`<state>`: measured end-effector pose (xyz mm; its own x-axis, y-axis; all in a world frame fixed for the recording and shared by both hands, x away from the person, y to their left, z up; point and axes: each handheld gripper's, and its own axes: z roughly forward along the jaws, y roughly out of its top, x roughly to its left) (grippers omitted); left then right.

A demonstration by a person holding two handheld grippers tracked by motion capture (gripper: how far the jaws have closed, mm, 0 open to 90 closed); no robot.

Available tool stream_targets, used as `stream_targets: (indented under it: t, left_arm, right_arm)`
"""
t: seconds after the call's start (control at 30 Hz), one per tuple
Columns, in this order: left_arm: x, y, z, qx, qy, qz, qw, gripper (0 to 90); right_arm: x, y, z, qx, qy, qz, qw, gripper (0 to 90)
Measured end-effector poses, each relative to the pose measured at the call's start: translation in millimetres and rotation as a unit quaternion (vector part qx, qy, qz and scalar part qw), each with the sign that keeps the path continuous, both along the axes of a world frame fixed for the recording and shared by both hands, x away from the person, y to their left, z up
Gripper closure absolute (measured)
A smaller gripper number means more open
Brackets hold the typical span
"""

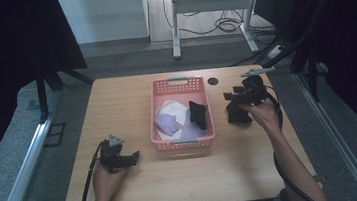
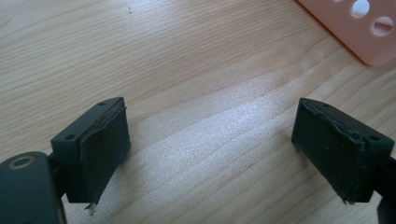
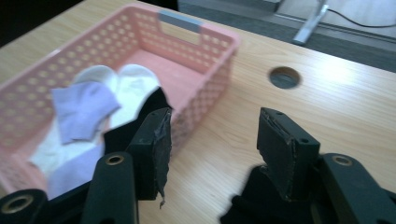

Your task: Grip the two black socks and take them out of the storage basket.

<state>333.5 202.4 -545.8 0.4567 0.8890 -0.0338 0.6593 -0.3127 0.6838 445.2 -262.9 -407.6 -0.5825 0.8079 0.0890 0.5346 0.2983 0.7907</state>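
Wooden table [image 1: 233,165] holds pink basket [image 1: 155,114] of unmarked socks [image 3: 81,109].

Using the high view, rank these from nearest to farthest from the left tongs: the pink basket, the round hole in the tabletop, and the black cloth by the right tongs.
Measured from the left tongs, at the table's near left:
1. Pink basket, just to their right, mid-table.
2. Black cloth, beyond the basket's right side, on the table under the right tongs.
3. Round hole, at the far edge, right of the basket's far corner.

Contents of the worktop [image 1: 115,94]: one pink basket [image 1: 201,85], one black cloth item [image 1: 238,114] outside it. Inside the basket: one black piece [image 1: 198,113]; white and lilac pieces, exact number indeterminate.
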Motion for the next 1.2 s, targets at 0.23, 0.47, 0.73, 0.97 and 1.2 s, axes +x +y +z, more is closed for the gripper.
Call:
stream_targets:
  t: [0.23,0.47,0.73,0.97,1.2]
  left_arm:
    - [0.0,0.0,0.0,0.000,0.000,0.000,1.0000,10.9]
    - [0.0,0.0,0.0,0.000,0.000,0.000,1.0000,10.9]
    - [0.0,0.0,0.0,0.000,0.000,0.000,1.0000,10.9]
    - [0.0,0.0,0.0,0.000,0.000,0.000,1.0000,10.9]
    - [0.0,0.0,0.0,0.000,0.000,0.000,1.0000,10.9]
  right_arm:
    - [3.5,30.8,-1.1,0.005,0.010,0.043,0.9990,41.0]
    - [5.6,64.0,-13.2,-0.004,0.020,0.081,0.9965,39.7]
    - [2.8,94.6,-33.3,-0.022,0.033,0.115,0.9926,39.8]
    - [1.0,107.6,-51.0,-0.050,0.045,0.127,0.9896,40.3]
    - [3.8,115.5,-64.9,-0.084,0.053,0.127,0.9869,42.0]
